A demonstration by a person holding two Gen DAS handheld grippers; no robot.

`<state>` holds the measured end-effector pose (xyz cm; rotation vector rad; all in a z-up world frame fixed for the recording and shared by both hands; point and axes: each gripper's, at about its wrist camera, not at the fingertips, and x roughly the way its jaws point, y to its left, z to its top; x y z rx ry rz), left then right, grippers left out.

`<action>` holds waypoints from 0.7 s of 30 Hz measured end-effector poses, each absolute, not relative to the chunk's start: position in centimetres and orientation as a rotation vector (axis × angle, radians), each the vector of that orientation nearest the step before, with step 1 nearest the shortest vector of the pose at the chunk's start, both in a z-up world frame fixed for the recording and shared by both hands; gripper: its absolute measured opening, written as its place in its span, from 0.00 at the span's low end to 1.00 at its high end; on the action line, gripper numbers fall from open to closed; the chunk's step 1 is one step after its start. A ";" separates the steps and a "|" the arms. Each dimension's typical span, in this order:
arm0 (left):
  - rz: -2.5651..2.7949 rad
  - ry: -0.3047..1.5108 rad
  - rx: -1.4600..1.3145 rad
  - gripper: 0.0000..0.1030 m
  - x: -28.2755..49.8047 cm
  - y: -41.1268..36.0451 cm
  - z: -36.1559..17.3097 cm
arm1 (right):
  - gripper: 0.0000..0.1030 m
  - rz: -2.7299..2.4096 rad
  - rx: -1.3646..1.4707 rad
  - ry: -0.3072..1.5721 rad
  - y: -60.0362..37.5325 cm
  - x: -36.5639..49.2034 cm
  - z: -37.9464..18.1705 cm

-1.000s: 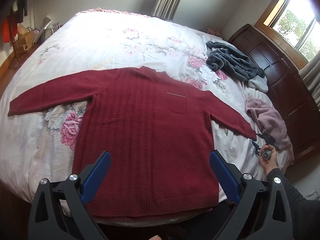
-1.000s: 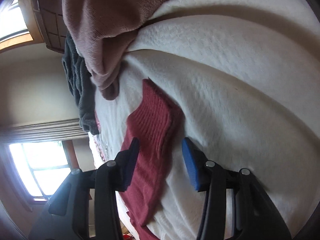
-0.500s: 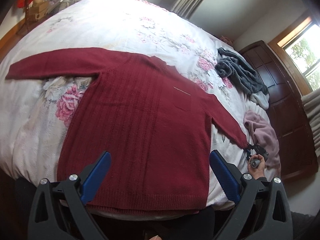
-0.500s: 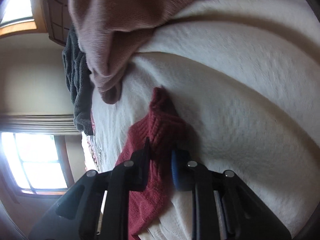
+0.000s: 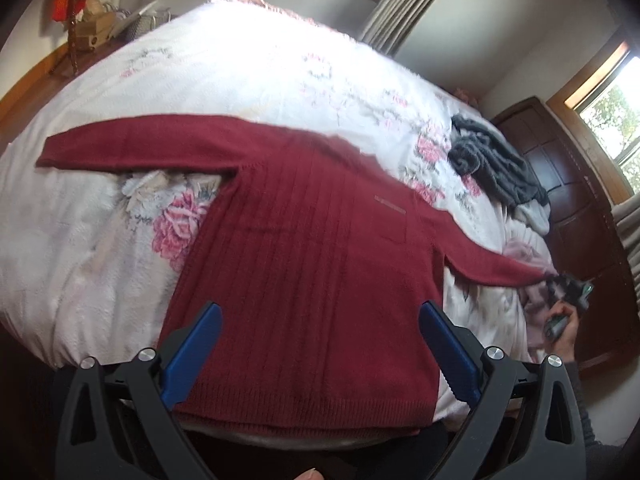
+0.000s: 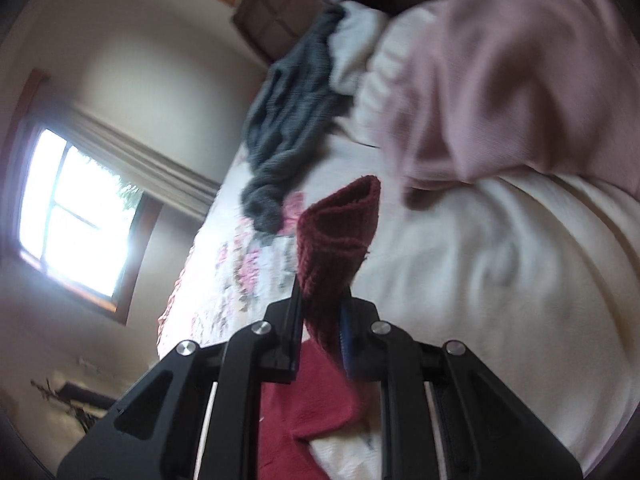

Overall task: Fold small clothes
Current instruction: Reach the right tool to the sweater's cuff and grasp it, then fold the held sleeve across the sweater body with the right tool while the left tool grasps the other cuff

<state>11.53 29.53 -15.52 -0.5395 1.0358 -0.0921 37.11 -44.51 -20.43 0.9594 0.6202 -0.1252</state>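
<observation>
A dark red knit sweater [image 5: 304, 280] lies flat on the bed, its left sleeve [image 5: 132, 152] stretched out to the left. My left gripper [image 5: 320, 352] hovers open above the sweater's hem with nothing between its blue pads. In the left wrist view my right gripper [image 5: 560, 292] sits at the far right, at the end of the right sleeve. In the right wrist view my right gripper [image 6: 324, 312] is shut on the sleeve cuff [image 6: 340, 232], which stands up off the bedspread.
A floral white bedspread [image 5: 224, 76] covers the bed. A grey garment [image 5: 492, 160] and a pink garment [image 6: 512, 92] lie by the dark wooden headboard [image 5: 568, 208]. Windows and curtains stand behind. A basket and clutter sit at the far left.
My right gripper closed on the red sleeve cuff and lifted it off the bedspread. The left gripper's view shifted right and the sweater now sits more central.
</observation>
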 end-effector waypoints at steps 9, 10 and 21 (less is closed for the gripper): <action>-0.106 1.005 -0.478 0.96 12.6 30.7 -15.3 | 0.14 0.063 0.806 0.627 -32.9 39.9 -15.8; -0.106 1.003 -0.481 0.96 12.8 30.9 -15.4 | 0.14 0.083 0.797 0.633 -31.8 40.3 -15.7; -0.146 0.989 -0.545 0.96 17.5 31.7 -16.8 | 0.14 0.245 0.605 0.755 -16.6 44.7 -17.9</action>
